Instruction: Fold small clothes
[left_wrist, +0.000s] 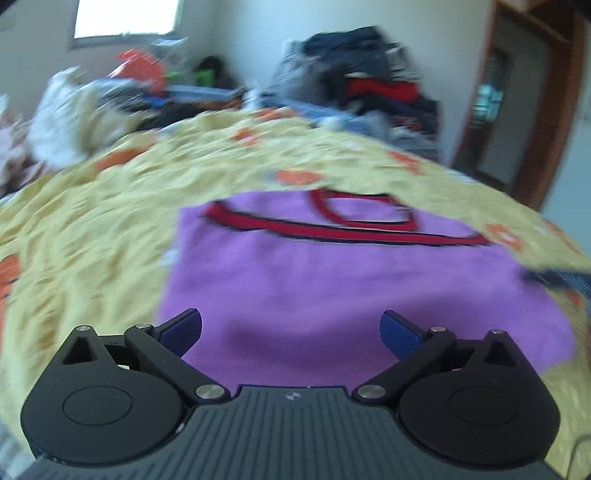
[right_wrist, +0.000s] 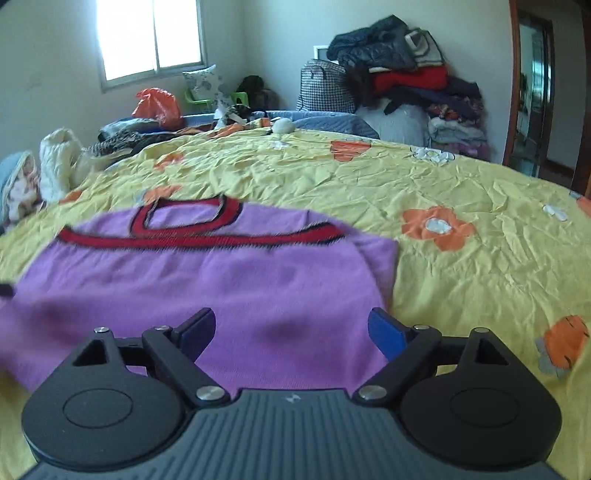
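Both my tongs hang empty with jaws spread wide, the left gripper (left_wrist: 291, 328) and the right gripper (right_wrist: 291, 326) each poised over the near part of the purple sweater (right_wrist: 207, 280), which lies flat on the yellow flowered bedspread (right_wrist: 461, 184) with its red-trimmed edge (left_wrist: 347, 230) at the far side. I judge 1 fold is already laid down and I am between grips, so next I must choose 2 fresh points on an edge, dip down, pinch only the cloth I mean to lift and carry it over evenly.
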